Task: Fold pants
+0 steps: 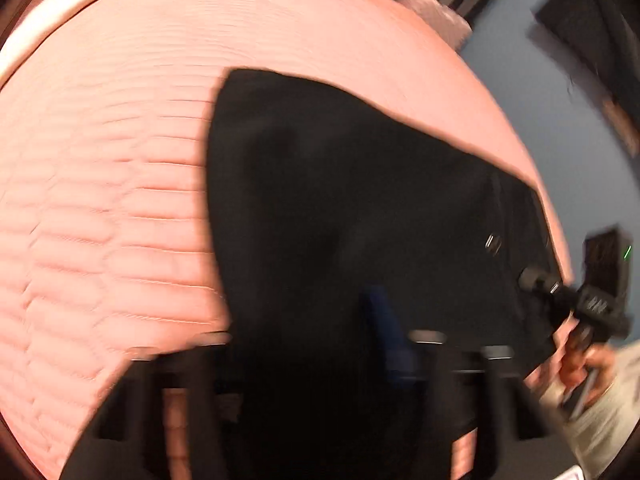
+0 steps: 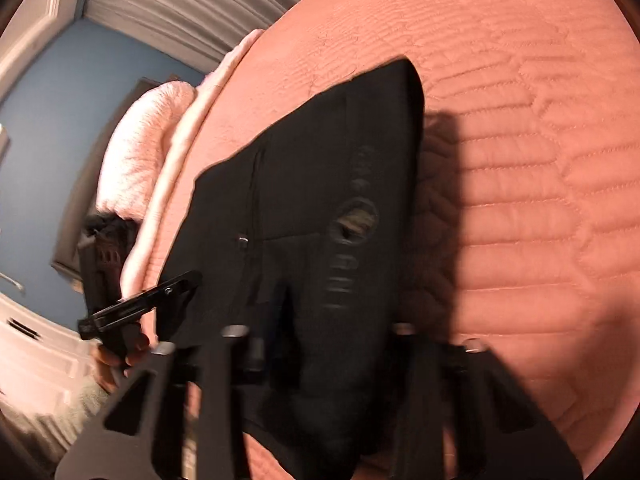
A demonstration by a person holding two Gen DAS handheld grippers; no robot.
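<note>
I hold both grippers at the black pants' (image 1: 360,208) near edge — long axis running away over the quilt (image 1: 104,200); cannot tell either jaws' state.

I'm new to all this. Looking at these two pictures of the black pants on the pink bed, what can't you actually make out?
- Left wrist view: whether the left gripper grips the pants; dark fingers merge with black cloth, blurred.
- Right wrist view: the right gripper jaw state, same reason.
- Both views: the pants' near end, cut off by the bottom edge.
- Right wrist view: the waistband lettering, too blurred to read.

Pink quilted bed (image 1: 120,200) — blk pants (image 1: 340,200) on it.
</note>
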